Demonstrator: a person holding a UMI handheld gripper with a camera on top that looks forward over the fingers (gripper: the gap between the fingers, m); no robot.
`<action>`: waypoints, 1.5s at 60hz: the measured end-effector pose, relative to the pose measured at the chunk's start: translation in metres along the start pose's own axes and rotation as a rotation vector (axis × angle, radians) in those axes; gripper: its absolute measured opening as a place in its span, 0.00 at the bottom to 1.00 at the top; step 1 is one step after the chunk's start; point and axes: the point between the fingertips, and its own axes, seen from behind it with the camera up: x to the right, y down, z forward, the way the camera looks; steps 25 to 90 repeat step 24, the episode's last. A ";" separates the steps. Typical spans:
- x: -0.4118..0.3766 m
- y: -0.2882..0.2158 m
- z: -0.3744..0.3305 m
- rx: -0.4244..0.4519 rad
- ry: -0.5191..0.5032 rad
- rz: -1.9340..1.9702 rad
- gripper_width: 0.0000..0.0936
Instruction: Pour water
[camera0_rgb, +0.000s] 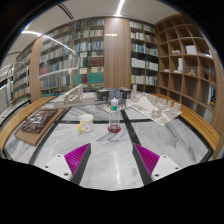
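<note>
Hovering wide open and empty, hand-held gripper (112, 160) faces bottle (114, 105); cup (86, 122) left of bottle on surface (150, 135).

The small things beyond the bottle (114, 104) on the bench (110, 150) were too tiny to identify; book titles on the shelves (90, 50) were unreadable.

Bright ceiling strips (118, 8); table (170, 140) glare; fisheye-bent edges.
</note>
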 end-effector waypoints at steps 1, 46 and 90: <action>-0.001 0.000 -0.003 0.000 -0.001 -0.002 0.92; 0.011 0.001 -0.026 0.029 0.029 -0.049 0.92; 0.011 0.001 -0.026 0.029 0.029 -0.049 0.92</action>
